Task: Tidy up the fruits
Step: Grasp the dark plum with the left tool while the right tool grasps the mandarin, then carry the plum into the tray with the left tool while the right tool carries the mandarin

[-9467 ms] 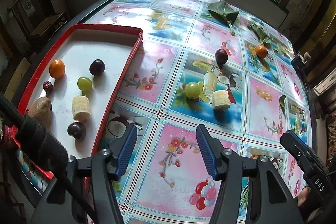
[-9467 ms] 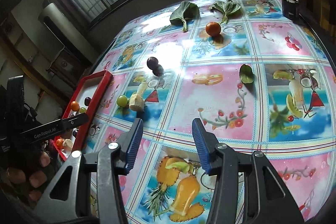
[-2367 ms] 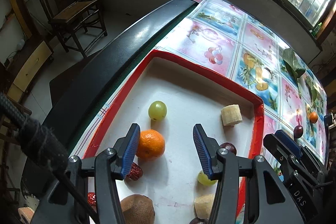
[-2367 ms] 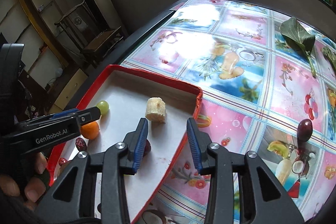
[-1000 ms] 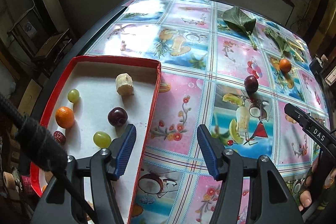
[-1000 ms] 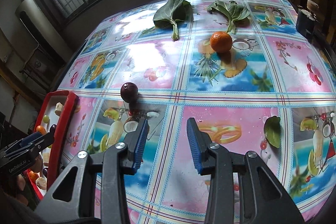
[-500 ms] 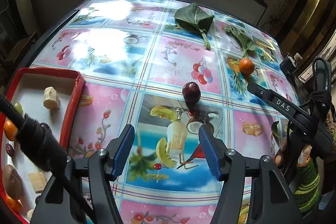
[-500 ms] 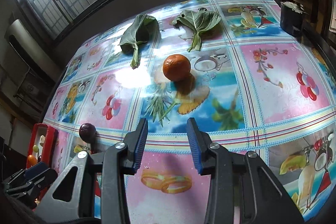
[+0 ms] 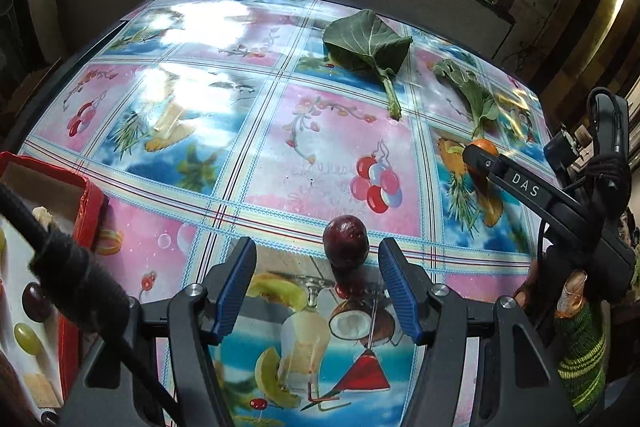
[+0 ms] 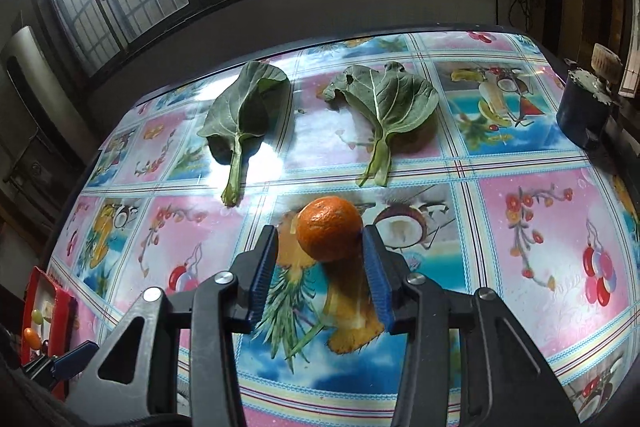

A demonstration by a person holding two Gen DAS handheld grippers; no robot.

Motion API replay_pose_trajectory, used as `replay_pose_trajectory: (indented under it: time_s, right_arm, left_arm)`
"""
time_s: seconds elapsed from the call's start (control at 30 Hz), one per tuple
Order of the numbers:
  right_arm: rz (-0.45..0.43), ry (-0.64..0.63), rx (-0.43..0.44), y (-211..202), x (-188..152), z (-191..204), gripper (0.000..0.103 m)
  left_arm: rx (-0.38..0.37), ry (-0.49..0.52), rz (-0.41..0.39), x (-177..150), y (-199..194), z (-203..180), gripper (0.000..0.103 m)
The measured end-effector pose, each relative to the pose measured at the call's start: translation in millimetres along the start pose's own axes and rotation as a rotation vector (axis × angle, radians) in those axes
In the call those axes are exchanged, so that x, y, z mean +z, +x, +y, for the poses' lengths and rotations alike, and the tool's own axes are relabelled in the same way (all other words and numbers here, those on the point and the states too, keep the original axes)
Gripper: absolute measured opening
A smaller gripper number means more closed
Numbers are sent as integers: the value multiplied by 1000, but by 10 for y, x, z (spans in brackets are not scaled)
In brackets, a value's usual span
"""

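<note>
Lining up both grabs
My left gripper gapes before the plum; my right gripper, jaws opening, straddles the orange to fit it.

A round, dark purple plum rests on the patterned tablecloth, toward the near middle of the table. Well to its right and slightly farther away sits a small, bright orange mandarin with dimpled skin. At the far left, a red-rimmed tray with a white floor holds green grapes, another dark plum and pale banana pieces.
</note>
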State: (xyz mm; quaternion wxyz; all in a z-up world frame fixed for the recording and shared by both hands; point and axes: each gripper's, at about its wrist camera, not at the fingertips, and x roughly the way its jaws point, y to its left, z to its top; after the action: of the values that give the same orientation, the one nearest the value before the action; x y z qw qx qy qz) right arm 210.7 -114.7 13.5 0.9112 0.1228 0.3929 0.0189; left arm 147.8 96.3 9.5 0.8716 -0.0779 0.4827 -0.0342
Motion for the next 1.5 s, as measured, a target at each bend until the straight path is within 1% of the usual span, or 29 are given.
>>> replay_pose_trajectory:
  time_s: [0.03, 0.07, 0.1, 0.13, 0.17, 0.2, 0.23, 0.37, 0.47, 0.63, 0.7, 0.77, 0.83, 0.9, 1.1, 1.27, 1.37, 1.5]
  right_arm:
    - [21, 22, 7, 44, 5, -40, 45]
    - [21, 39, 20, 57, 16, -73, 45]
    - [15, 47, 20, 60, 29, -91, 45]
    - [19, 53, 22, 82, 44, -103, 45]
    - [15, 55, 25, 90, 54, -104, 44]
    - [20, 53, 24, 104, 58, -100, 41]
    - [20, 47, 22, 103, 53, -85, 39]
    - [15, 41, 15, 8, -34, -38, 38]
    - [11, 43, 42, -181, -192, 2, 38]
    - [23, 39, 112, -593, -518, 160, 38]
    - [25, 34, 145, -776, -645, 254, 38]
    - [34, 25, 179, -941, -785, 370, 38]
    - [47, 17, 224, -1087, -935, 499, 38]
    - [54, -3, 257, -1214, -1074, 650, 38]
    - [63, -44, 353, -1456, -1390, 1072, 39]
    - [86, -85, 396, -1492, -1545, 1371, 39]
    - [87, -101, 413, -1542, -1593, 1476, 39]
    - [88, -106, 416, -1582, -1658, 1539, 39]
  left_arm:
    - [7, 4, 7, 22, 45, -26, 63]
    - [8, 7, 19, 28, 89, -44, 63]
    - [5, 9, 35, 25, 137, -61, 61]
    - [20, 21, 32, 11, 152, -87, 55]
    - [40, 41, 18, -9, 140, -119, 46]
    - [30, 51, 19, -32, 128, -131, 33]
    - [14, 52, 22, -51, 105, -121, 24]
    - [-39, 18, 33, -149, -26, 33, 24]
    - [-80, -7, 38, -269, -185, 170, 24]
    - [-95, -26, 39, -488, -478, 366, 24]
    - [-77, -27, 38, -578, -608, 442, 24]
    - [-41, -28, 38, -662, -727, 518, 24]
    - [-21, -44, 34, -735, -851, 624, 24]
    - [39, -49, 27, -804, -969, 713, 24]
    - [142, -63, -39, -963, -1294, 975, 24]
    - [188, -61, -55, -1072, -1400, 1116, 24]
    - [223, -60, -68, -1132, -1434, 1180, 24]
    - [253, -67, -64, -1196, -1425, 1259, 24]
